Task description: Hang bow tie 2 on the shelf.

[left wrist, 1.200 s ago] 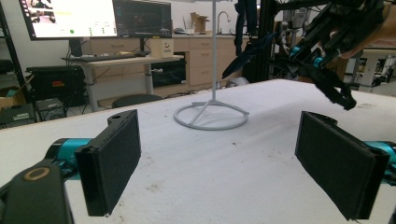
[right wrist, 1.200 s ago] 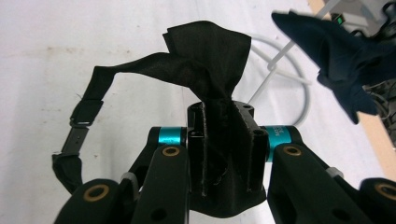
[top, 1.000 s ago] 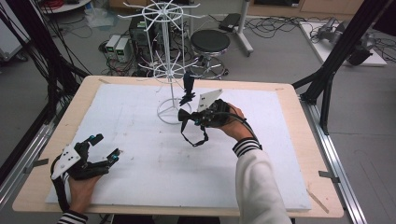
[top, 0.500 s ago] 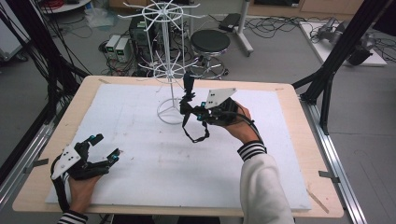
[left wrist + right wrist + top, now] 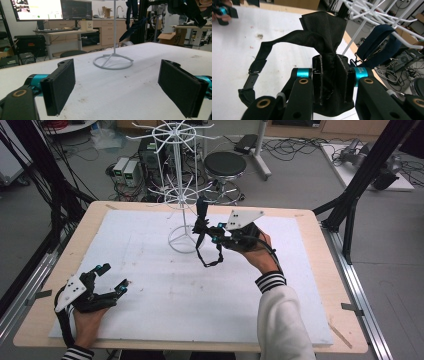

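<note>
My right gripper (image 5: 209,234) (image 5: 333,80) is shut on a bunch of black cloth (image 5: 324,32) (image 5: 201,227), held in the air beside the white wire hook rack (image 5: 176,180). From the cloth a black strap with a buckle (image 5: 255,72) (image 5: 210,262) hangs in a loop. A dark blue strap (image 5: 377,42) (image 5: 201,207) hangs from one of the rack's lower arms (image 5: 372,12), just past the cloth. My left gripper (image 5: 114,279) (image 5: 117,87) rests low at the front left of the white board (image 5: 150,285), jaws wide apart with nothing between the pads (image 5: 60,85).
The rack's ring base (image 5: 113,62) (image 5: 182,242) stands on the board at the back middle. The wooden table edge (image 5: 320,270) frames the board. Behind the table stand a stool (image 5: 225,165), computers and cables on the floor; black frame legs (image 5: 350,205) rise at the right.
My right gripper has risen a little with the black cloth, closer to the rack's lower arms. The left gripper has stayed in place.
</note>
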The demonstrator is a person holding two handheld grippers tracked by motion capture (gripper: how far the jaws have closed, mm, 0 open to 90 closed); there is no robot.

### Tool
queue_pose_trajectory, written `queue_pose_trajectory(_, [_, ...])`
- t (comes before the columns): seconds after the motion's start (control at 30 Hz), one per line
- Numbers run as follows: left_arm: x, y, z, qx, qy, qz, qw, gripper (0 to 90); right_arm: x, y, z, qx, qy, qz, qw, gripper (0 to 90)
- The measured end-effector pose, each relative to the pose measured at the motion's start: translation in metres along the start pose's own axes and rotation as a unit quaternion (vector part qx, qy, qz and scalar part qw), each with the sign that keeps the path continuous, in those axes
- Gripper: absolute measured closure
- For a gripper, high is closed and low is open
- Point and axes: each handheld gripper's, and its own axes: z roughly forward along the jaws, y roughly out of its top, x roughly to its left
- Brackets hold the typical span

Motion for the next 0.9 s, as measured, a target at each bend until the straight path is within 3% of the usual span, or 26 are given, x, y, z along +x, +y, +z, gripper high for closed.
queue_pose_trajectory(0.43, [0.0, 0.0, 0.0, 0.0, 0.0, -0.001, 1.0, 14.8, -0.006, 0.006, -0.009, -0.025, -0.019, 0.027, 0.9991, 76.9])
queue_pose_trajectory(0.9, [0.0, 0.0, 0.0, 0.0, 0.0, -0.001, 1.0, 14.8, -0.012, 0.02, -0.006, -0.037, -0.053, 0.062, 0.996, 76.9])
